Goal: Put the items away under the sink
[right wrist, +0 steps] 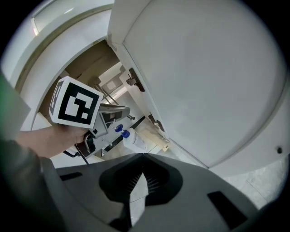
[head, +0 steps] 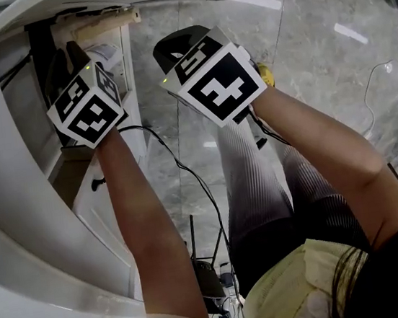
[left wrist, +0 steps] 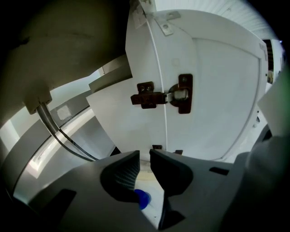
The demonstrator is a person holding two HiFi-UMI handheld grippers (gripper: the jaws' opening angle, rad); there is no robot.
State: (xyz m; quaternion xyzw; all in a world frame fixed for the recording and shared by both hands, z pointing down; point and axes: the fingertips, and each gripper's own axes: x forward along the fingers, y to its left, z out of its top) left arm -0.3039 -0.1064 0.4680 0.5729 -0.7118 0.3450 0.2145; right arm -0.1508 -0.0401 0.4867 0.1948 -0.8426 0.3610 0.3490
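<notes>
Where door [right wrist: 204,81] stands open, floor [head: 318,66] (marble).

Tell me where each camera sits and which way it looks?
Head view: on the person's head, looking steeply down at the marble floor and white cabinet; forearms, marker cubes and legs show.
Left gripper view: rides the left tongs, facing a brown hinge inside the cabinet; only its slightly parted jaws show.
Right gripper view: rides the right tongs, shut, facing into the cabinet; the left hand shows.
Shared: both gripper views catch the blue-capped bottle.
</notes>
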